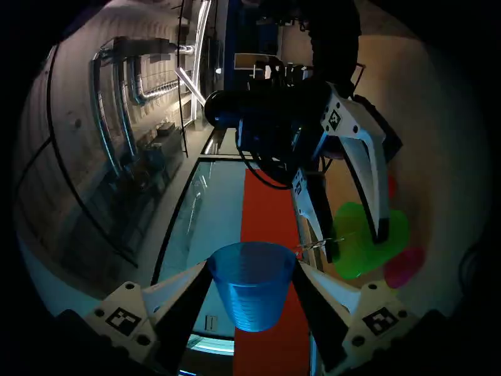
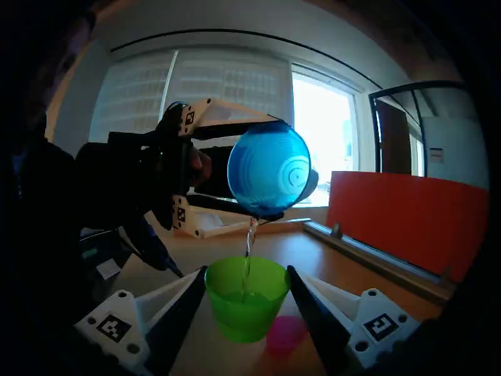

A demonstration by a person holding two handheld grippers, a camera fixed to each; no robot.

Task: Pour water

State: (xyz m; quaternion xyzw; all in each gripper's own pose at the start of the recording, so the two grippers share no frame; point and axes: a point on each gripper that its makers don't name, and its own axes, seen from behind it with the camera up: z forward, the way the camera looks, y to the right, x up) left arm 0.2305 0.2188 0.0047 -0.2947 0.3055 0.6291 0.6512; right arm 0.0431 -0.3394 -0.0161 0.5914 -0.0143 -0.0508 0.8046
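My left gripper point(image 1: 252, 266) is shut on a translucent blue cup point(image 1: 252, 285). In the right gripper view that blue cup point(image 2: 269, 168) is tipped over, bottom facing the camera. A thin stream of water point(image 2: 250, 241) falls from its rim into a green cup point(image 2: 246, 307). My right gripper point(image 2: 246, 271) is shut on the green cup, holding it upright just below, with some water inside. In the left gripper view the green cup point(image 1: 363, 244) sits between the right gripper's white fingers point(image 1: 369, 182).
A wooden table point(image 2: 338, 257) lies underneath, with a pink round object point(image 2: 285, 332) on it just beyond the green cup. An orange partition point(image 2: 407, 213) stands along the right edge. Bright windows point(image 2: 319, 131) are behind, and a person's dark sleeve point(image 2: 106, 182) is at left.
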